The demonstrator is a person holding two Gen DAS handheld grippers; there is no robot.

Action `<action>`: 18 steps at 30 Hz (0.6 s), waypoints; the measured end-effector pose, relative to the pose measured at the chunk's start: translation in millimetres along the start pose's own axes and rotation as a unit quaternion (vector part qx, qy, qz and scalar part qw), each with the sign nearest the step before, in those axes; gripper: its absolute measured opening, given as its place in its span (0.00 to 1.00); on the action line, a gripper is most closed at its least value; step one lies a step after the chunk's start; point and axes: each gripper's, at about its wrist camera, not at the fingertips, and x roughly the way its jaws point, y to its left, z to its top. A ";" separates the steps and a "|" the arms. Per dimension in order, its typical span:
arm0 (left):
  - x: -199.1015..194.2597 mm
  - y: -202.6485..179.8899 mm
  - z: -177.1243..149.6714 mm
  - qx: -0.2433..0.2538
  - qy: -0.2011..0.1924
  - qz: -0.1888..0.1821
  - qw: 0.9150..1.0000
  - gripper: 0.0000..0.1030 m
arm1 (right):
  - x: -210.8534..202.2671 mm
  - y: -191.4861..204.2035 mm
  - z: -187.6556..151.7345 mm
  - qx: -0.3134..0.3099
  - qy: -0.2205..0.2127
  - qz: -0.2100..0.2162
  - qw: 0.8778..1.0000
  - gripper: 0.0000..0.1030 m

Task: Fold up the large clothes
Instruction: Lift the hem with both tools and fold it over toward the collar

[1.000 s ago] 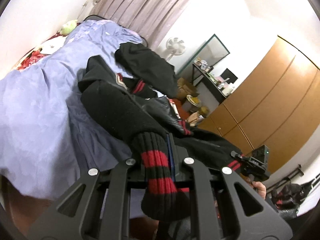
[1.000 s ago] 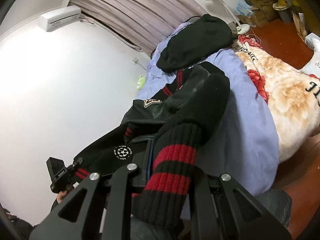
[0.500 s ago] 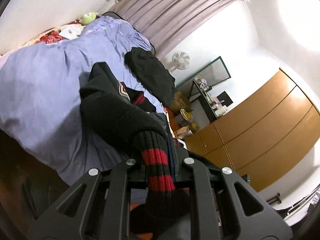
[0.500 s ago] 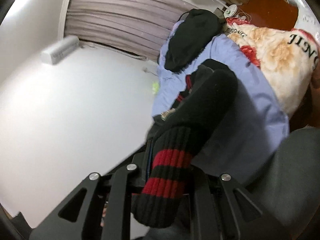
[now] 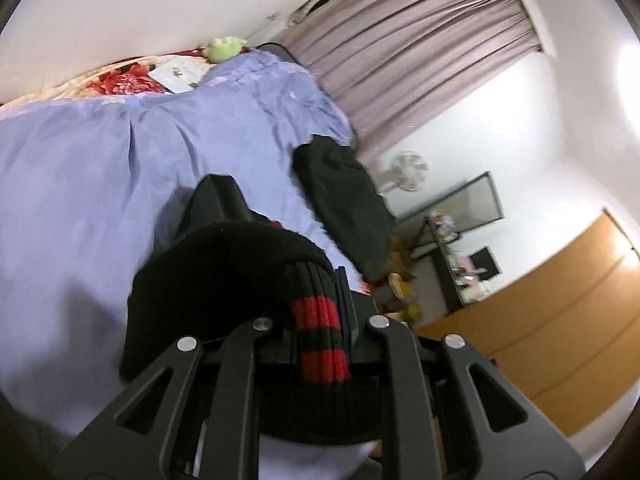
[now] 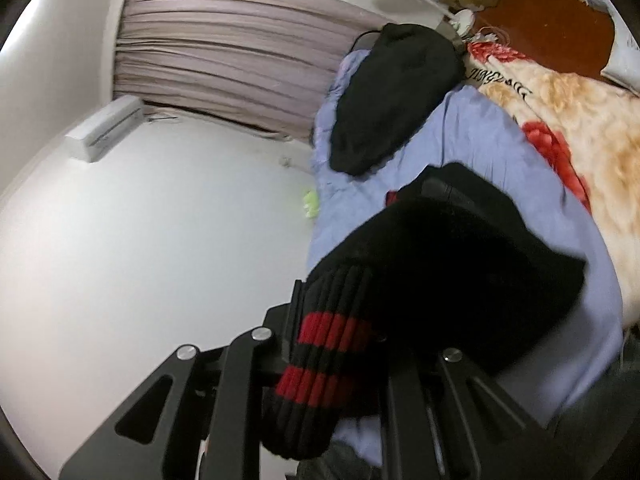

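Note:
A black jacket with ribbed black-and-red cuffs lies on the lavender bedspread (image 5: 80, 184). My left gripper (image 5: 318, 332) is shut on one striped cuff (image 5: 318, 340), and the black sleeve (image 5: 224, 268) bulges ahead of it over the bed. My right gripper (image 6: 332, 344) is shut on the other striped cuff (image 6: 320, 356), its sleeve (image 6: 452, 264) draped to the right over the bedspread (image 6: 476, 128). The jacket's body is mostly hidden behind the sleeves in both views.
A second black garment (image 5: 344, 196) (image 6: 392, 96) lies farther up the bed near the curtain (image 5: 416, 48). A floral blanket (image 6: 576, 120) covers the bed's right side. A fan (image 5: 408, 166), a cluttered desk (image 5: 452, 248) and a wooden wardrobe (image 5: 552, 320) stand beyond the bed.
Both grippers have swung and rolled while keeping the cuffs. The sleeves have bunched up and now hide the jacket's body and crest. The other gripper has left each view.

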 end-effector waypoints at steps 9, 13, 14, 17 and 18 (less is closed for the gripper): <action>142.2 42.0 42.8 0.008 0.024 0.087 0.996 0.15 | 119.7 -49.1 66.3 -0.011 0.008 -0.129 0.992 0.14; 196.5 49.1 49.7 0.073 0.014 0.134 0.988 0.16 | 175.1 -80.7 91.3 -0.031 0.018 -0.163 0.986 0.14; 208.1 55.2 52.0 0.077 0.015 0.143 0.987 0.16 | 186.5 -86.3 95.2 -0.037 0.019 -0.166 0.985 0.14; 241.3 78.6 57.6 0.091 0.026 0.164 0.982 0.18 | 224.9 -100.5 106.9 -0.076 0.022 -0.178 0.981 0.14; 251.2 84.4 56.9 0.108 0.028 0.172 0.979 0.18 | 239.7 -106.1 110.3 -0.092 0.022 -0.187 0.978 0.14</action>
